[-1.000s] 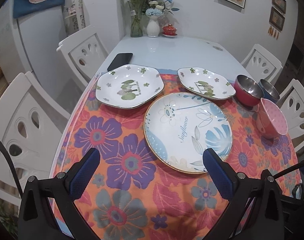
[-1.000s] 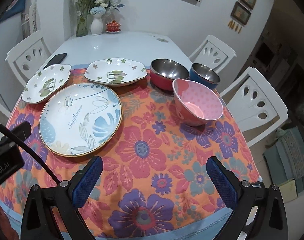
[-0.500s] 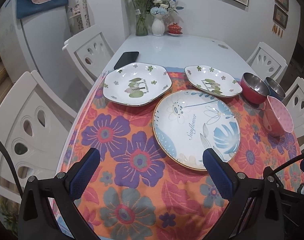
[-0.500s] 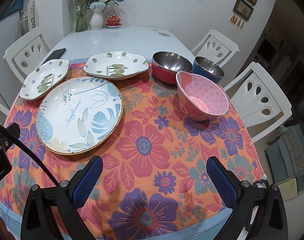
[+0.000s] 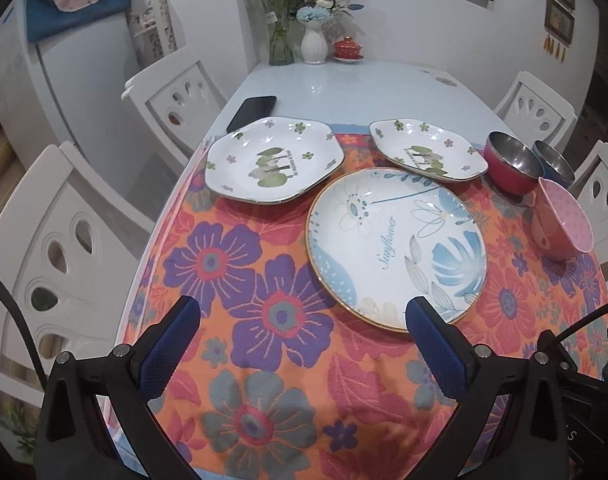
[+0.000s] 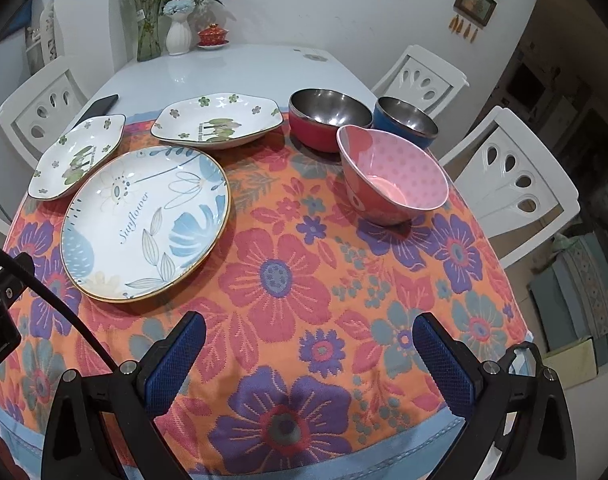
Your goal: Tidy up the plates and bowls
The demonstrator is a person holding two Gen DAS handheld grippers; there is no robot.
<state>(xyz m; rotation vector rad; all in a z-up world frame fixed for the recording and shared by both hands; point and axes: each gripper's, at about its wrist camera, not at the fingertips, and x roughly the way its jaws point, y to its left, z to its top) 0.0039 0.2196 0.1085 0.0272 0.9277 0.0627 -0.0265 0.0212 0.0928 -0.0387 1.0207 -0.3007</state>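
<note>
A large round "Sunflower" plate (image 5: 395,240) (image 6: 144,220) lies on the flowered cloth. Two white angular plates with green prints sit behind it, one at left (image 5: 274,164) (image 6: 78,156) and one at right (image 5: 425,154) (image 6: 218,126). A red steel bowl (image 5: 511,166) (image 6: 327,120), a blue steel bowl (image 5: 553,162) (image 6: 405,120) and a pink dotted bowl (image 5: 561,224) (image 6: 393,176) stand at the right. My left gripper (image 5: 302,318) is open and empty, just short of the round plate's near rim. My right gripper (image 6: 307,334) is open and empty over bare cloth, below the pink bowl.
A black phone (image 5: 252,112) lies on the white table (image 5: 343,92) beyond the cloth. Vases with flowers (image 5: 313,32) and a red lidded cup (image 5: 345,48) stand at the far end. White chairs (image 5: 52,248) (image 6: 511,184) ring the table.
Both grippers have shifted slightly, the left one toward the left so the plates sit further right in its view. The right view has drawn a little closer to the bowls. Nothing was grasped.
</note>
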